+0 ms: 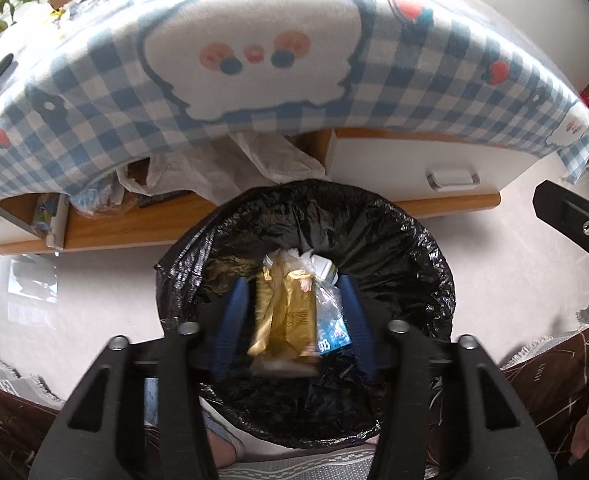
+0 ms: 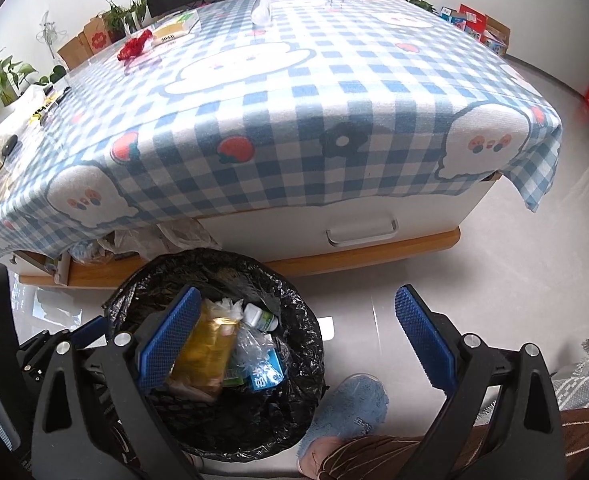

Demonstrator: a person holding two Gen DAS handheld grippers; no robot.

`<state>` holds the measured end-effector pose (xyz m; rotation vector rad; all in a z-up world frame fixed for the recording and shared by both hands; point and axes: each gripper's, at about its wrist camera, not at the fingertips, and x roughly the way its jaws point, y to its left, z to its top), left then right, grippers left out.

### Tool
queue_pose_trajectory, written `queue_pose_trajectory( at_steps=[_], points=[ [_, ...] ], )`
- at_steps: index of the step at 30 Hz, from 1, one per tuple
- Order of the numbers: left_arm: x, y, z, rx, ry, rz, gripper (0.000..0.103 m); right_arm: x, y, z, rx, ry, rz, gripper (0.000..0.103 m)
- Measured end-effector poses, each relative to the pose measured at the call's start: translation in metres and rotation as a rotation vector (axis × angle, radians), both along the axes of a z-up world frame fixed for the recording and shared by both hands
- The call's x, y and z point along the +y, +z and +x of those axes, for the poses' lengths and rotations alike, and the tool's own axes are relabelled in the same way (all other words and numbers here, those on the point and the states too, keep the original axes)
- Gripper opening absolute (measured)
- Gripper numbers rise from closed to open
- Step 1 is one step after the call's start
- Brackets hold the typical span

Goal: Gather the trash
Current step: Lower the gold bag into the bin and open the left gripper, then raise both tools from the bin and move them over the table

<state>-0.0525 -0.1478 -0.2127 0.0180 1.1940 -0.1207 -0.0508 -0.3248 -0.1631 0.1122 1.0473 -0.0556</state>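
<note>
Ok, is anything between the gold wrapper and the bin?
Nothing visible: the gold wrapper is between the open left tongs, directly above the bin, whose black-lined mouth is uncovered.

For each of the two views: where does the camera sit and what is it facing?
Left wrist: on the left gripper, looking steeply down into the black-lined trash bin; its open fingers flank a gold wrapper.
Right wrist: on the right gripper, open, facing the checkered tablecloth; a blue slipper shows below.
Shared: bin, wrapper, tablecloth.
</note>
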Motion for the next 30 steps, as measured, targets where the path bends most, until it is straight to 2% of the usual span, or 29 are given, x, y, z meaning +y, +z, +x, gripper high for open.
queue_pose_trajectory(
  at_steps=[5, 14, 23, 30],
  points=[
    [0.013, 0.025, -0.002, -0.057, 0.031, -0.019, 0.073, 0.003, 0.015, -0.002, -0.041, 0.007, 0.009, 0.093],
    [0.031, 0.077, -0.009, -0.172, 0.05, -0.015, 0.095, 0.015, 0.054, -0.008, -0.129, 0.04, 0.003, 0.094],
    [0.046, 0.125, -0.01, -0.239, 0.061, -0.034, 0.097, 0.029, 0.106, -0.016, -0.236, 0.079, -0.047, 0.094],
    [0.058, 0.16, -0.004, -0.281, 0.076, -0.043, 0.097, 0.031, 0.13, -0.008, -0.264, 0.093, -0.055, 0.094]
  ],
)
